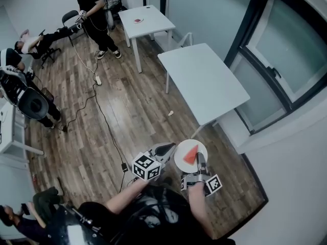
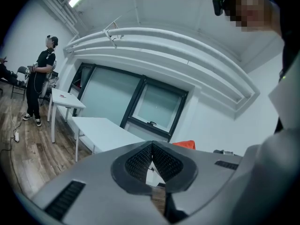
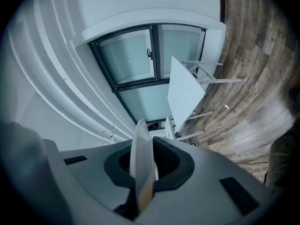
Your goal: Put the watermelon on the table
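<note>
A red watermelon slice [image 1: 191,154] lies on a white plate [image 1: 181,158], carried above the wooden floor. My right gripper [image 1: 200,161] is shut on the plate's rim, and in the right gripper view the plate [image 3: 141,159] stands edge-on between the pads. Just left of the plate, my left gripper [image 1: 169,148] is shut and holds nothing. In the left gripper view its jaws [image 2: 152,146] meet, with the watermelon slice [image 2: 185,144] showing behind them. The long white table [image 1: 204,80] stands ahead, along the window.
A second white table [image 1: 145,22] further back bears a small dish [image 1: 138,20]. A person [image 1: 94,14] stands by it, and others sit at the left. A cable [image 1: 102,121] runs across the floor. The window wall [image 1: 286,65] is on the right.
</note>
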`<act>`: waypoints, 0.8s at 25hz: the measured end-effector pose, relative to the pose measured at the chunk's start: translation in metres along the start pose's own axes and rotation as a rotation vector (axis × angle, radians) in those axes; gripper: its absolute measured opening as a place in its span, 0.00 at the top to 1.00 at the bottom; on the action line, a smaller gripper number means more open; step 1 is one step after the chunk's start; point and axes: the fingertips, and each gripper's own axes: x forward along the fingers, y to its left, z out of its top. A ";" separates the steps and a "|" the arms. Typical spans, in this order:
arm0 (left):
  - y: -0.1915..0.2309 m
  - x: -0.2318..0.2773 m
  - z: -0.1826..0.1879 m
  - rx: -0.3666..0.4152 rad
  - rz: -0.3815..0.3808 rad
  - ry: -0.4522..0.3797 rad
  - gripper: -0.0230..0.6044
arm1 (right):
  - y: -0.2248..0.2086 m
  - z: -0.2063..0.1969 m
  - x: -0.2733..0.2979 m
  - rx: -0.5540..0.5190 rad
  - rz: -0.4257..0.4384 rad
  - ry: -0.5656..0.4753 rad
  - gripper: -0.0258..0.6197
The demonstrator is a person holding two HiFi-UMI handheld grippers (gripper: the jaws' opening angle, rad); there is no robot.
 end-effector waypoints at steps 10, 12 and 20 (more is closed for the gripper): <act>0.091 0.081 0.041 0.000 -0.022 0.017 0.96 | -0.002 0.026 0.121 0.004 -0.021 -0.021 0.92; 0.116 0.093 0.055 0.010 -0.035 0.013 0.96 | 0.002 0.026 0.153 -0.008 -0.012 -0.028 0.92; 0.196 0.143 0.105 0.022 -0.103 0.032 0.96 | 0.022 0.031 0.258 -0.016 0.035 -0.095 0.92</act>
